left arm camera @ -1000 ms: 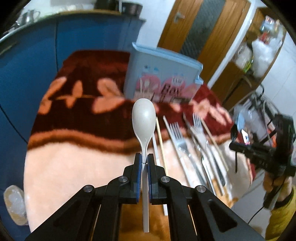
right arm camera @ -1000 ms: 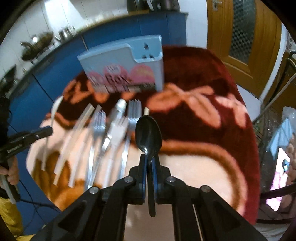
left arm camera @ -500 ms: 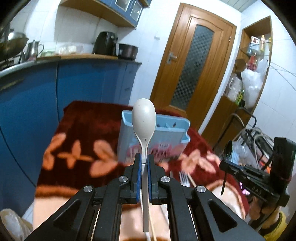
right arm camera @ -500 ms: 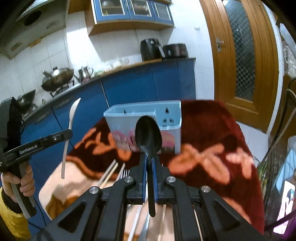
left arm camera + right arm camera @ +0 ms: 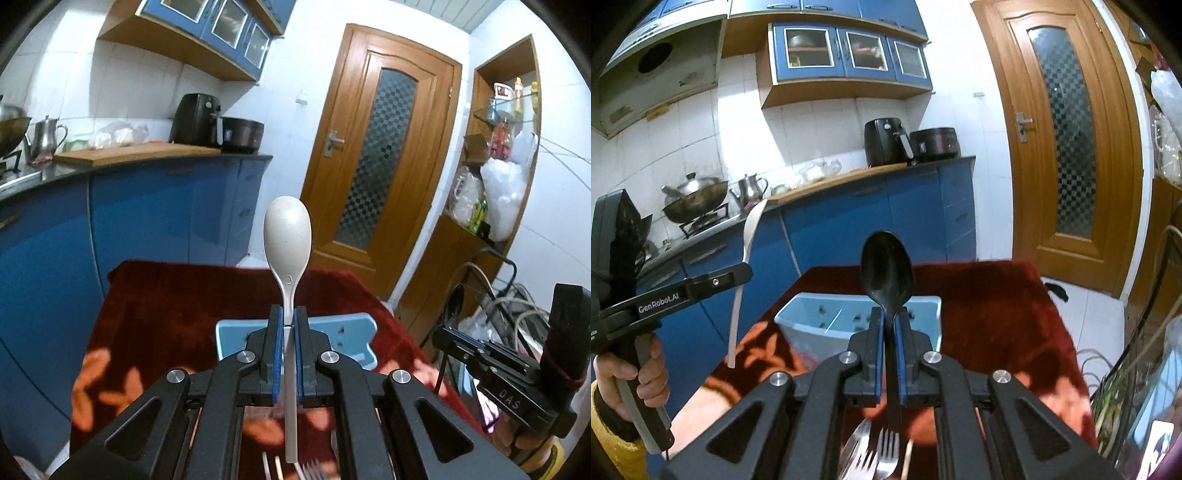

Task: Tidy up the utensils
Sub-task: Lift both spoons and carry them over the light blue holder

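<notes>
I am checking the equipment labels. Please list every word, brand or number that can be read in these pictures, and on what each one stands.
"GenRobot.AI": on the side of the left claw, seen from the right wrist view.
"DAS": on the body of the right claw, seen from the left wrist view.
White letters at the left edge of the right wrist view, low on the left claw's body: cut off, not readable.
Nothing else readable.

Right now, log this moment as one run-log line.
left gripper: shut on white spoon | right gripper: shut on black spoon | blue utensil holder: empty, ahead
</notes>
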### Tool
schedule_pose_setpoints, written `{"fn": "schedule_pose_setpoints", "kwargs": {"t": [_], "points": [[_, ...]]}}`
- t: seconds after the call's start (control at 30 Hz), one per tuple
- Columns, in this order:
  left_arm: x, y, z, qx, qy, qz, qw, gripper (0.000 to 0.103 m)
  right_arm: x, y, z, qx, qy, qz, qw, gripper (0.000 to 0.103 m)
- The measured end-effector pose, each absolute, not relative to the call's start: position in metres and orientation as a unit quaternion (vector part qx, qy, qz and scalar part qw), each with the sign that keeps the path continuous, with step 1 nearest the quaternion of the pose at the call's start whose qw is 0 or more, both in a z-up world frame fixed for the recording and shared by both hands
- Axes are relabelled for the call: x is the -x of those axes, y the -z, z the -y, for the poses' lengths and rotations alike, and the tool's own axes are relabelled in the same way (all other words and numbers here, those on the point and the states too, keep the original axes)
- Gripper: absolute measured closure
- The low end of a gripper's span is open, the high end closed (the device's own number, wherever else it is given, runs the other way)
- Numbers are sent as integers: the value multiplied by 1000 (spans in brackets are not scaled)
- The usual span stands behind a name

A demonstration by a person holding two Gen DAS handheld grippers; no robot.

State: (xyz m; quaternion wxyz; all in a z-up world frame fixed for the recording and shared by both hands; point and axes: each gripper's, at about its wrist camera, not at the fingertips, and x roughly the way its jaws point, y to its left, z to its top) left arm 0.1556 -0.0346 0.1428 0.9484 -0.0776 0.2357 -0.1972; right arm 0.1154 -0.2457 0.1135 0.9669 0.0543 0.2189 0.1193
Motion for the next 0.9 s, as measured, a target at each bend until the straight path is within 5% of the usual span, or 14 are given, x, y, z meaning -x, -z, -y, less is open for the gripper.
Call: {"fn": "schedule_pose_setpoints", "kwargs": {"t": [0.47,0.9], "points": [[-197,-123,56,48,148,-105,982,97,-192,-90,238,-55,-142,-192,969,96],[-198,-75,54,44,146,-103,983,97,-208,-57,232,-40,-164,-205,964,95]]}}
